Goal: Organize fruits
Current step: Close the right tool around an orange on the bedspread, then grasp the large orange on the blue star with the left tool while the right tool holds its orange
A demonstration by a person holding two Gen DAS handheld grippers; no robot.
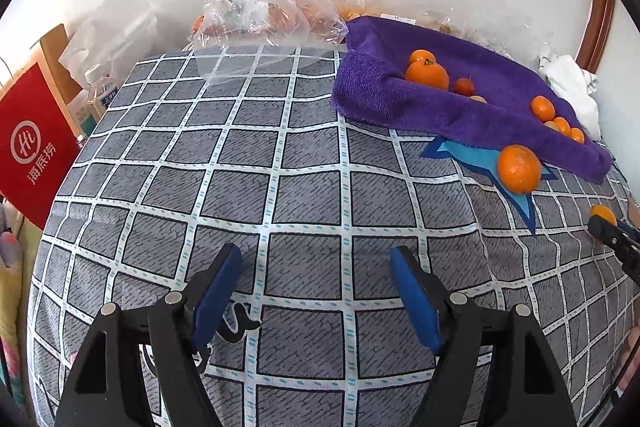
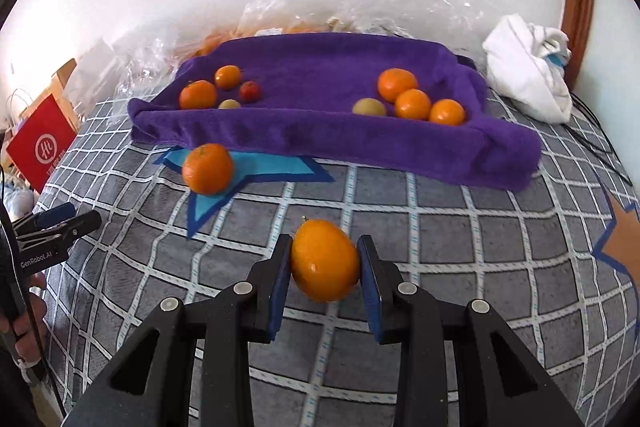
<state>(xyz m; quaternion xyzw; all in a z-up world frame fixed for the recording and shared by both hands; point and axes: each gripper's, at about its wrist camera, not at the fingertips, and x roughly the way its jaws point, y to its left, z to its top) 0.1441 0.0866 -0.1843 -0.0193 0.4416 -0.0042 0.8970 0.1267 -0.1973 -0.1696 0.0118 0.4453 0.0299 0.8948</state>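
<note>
So the right gripper (image 2: 325,259) was clamped on an orange (image 2: 324,261), both blue pads pressed against its sides, held up over the grey checked bedspread (image 2: 440,247) on the near side of the purple towel (image 2: 320,135). The towel was folded up into a sort of tray, and inside it sat two bunches of fruit: a few oranges plus a small red one toward its left end, and three oranges with a yellowish one toward its right end. Another loose orange (image 2: 207,169) lay just in front of the towel's left end, on a blue star shape (image 2: 260,167). The left gripper (image 1: 316,291) had its jaws spread apart with nothing between them, well short of the towel.
</note>
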